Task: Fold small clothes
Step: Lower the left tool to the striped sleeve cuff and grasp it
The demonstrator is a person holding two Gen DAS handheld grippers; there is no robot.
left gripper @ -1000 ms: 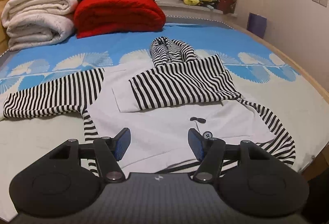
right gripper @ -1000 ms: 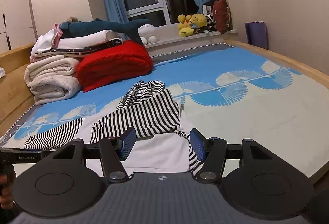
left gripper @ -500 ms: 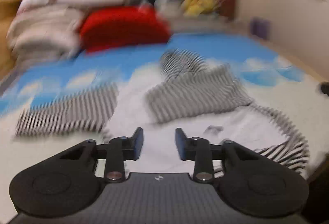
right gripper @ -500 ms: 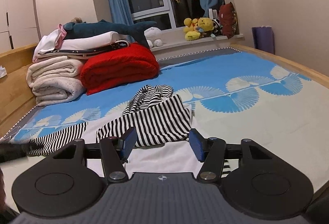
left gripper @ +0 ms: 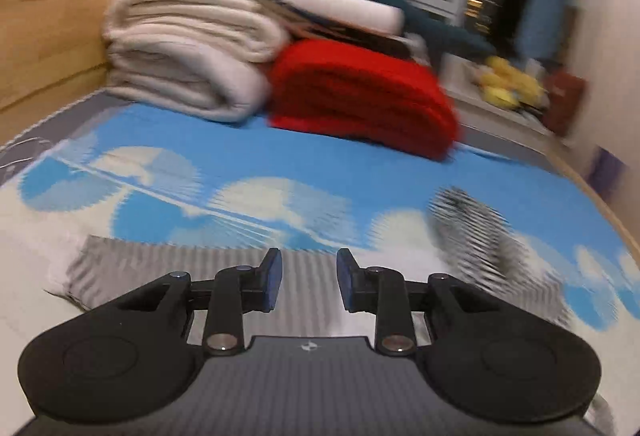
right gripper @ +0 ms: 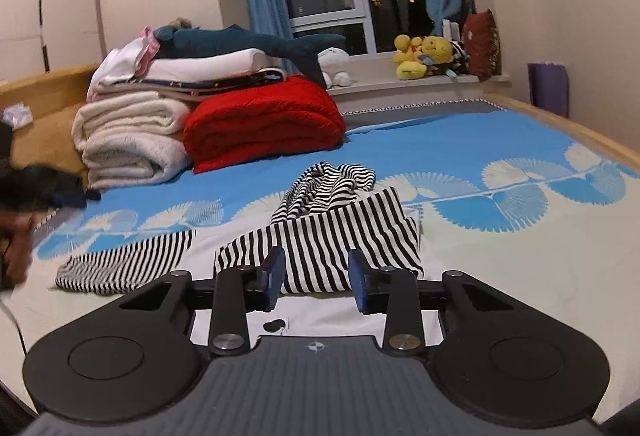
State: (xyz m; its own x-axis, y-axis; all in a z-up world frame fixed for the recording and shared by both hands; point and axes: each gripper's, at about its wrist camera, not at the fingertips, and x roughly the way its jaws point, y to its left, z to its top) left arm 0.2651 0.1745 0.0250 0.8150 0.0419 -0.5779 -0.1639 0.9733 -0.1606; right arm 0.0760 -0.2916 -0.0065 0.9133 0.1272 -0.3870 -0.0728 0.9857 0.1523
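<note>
A small hooded top lies flat on the bed, with a white body and black-and-white striped sleeves and hood. Its right sleeve is folded across the chest. The left sleeve stretches out to the left. My left gripper hovers low over that outstretched sleeve; its jaws stand narrowly apart with nothing between them, and the view is motion-blurred. My right gripper hangs over the white body just short of the folded sleeve. Its jaws are closing and no cloth is pinched between the pads.
Folded cream blankets and a red quilt are stacked at the bed's far left, with a shark plush on top. Plush toys sit on the windowsill. A wooden headboard runs along the left and a wooden bed edge along the right.
My left gripper swung left from the garment's body to the outstretched sleeve, and its jaws narrowed. My right gripper moved forward over the white body and its jaws narrowed.
</note>
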